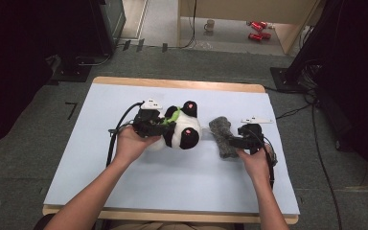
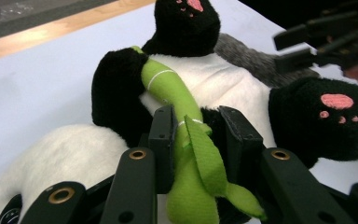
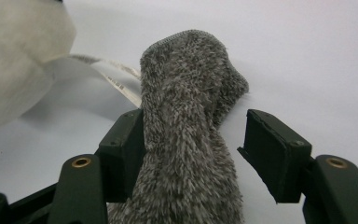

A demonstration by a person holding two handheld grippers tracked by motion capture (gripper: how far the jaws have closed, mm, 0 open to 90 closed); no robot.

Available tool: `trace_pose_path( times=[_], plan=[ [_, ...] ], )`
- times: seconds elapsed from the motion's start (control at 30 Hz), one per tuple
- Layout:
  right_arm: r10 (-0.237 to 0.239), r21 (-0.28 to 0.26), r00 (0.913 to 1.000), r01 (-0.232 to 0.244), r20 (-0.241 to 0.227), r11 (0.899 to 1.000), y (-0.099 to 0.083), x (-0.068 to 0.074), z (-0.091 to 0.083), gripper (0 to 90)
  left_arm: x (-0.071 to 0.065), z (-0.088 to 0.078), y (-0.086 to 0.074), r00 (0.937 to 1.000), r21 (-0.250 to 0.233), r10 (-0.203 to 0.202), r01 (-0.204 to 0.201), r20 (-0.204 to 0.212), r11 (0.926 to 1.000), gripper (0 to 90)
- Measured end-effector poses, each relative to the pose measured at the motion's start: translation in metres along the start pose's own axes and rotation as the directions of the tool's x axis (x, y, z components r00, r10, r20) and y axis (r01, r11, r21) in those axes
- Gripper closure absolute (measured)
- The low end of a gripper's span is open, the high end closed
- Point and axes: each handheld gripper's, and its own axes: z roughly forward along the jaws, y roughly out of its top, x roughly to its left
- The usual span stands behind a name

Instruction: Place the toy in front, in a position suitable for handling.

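Panda's green bamboo stalk [image 2: 186, 135] sits clamped in your left tongs [image 2: 196, 135]; your right tongs [image 3: 193, 154] stand apart around the grey sock [image 3: 186, 116], one pad touching. The panda [image 1: 179, 129] lies mid-counter [image 1: 172, 187], sock just beside it. Probably dressing remains undone.

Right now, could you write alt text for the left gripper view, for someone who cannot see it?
The left hand-held gripper has its two black jaws closed on a green plush stalk that lies across a black-and-white panda toy on a pale blue table. A grey fuzzy cloth lies behind the panda.
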Motion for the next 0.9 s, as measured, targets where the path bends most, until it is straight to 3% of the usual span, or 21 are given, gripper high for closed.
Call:
trace_pose_path(
  times=[0.23,0.33,0.43,0.77,0.9],
  plan=[
    [-0.018,0.015,0.9998,0.018,0.001,1.000,0.002,0.003,0.007,39.6,-0.020,-0.001,-0.015,0.9996,0.013,-0.020,0.020,0.021,0.9997,67.7],
    [0.008,0.028,0.9997,-0.008,-0.023,1.000,0.002,0.000,0.013,42.1,-0.036,0.004,-0.021,0.9992,0.013,-0.005,0.005,0.039,0.9999,67.4],
    [0.013,0.042,0.9999,-0.013,-0.011,0.999,0.001,-0.001,0.018,43.2,-0.043,0.009,-0.028,0.9995,0.008,0.013,-0.013,0.028,0.9999,66.9],
    [-0.005,0.086,0.9997,0.003,0.025,0.996,-0.004,-0.002,0.033,46.7,-0.043,0.015,-0.035,0.9983,-0.018,0.008,-0.007,0.058,0.9998,62.0],
    [-0.015,0.108,0.9995,0.012,0.027,0.994,-0.005,-0.002,0.036,49.3,-0.043,0.014,-0.035,0.9972,-0.030,0.029,-0.027,0.068,0.9992,56.2]
  ],
)
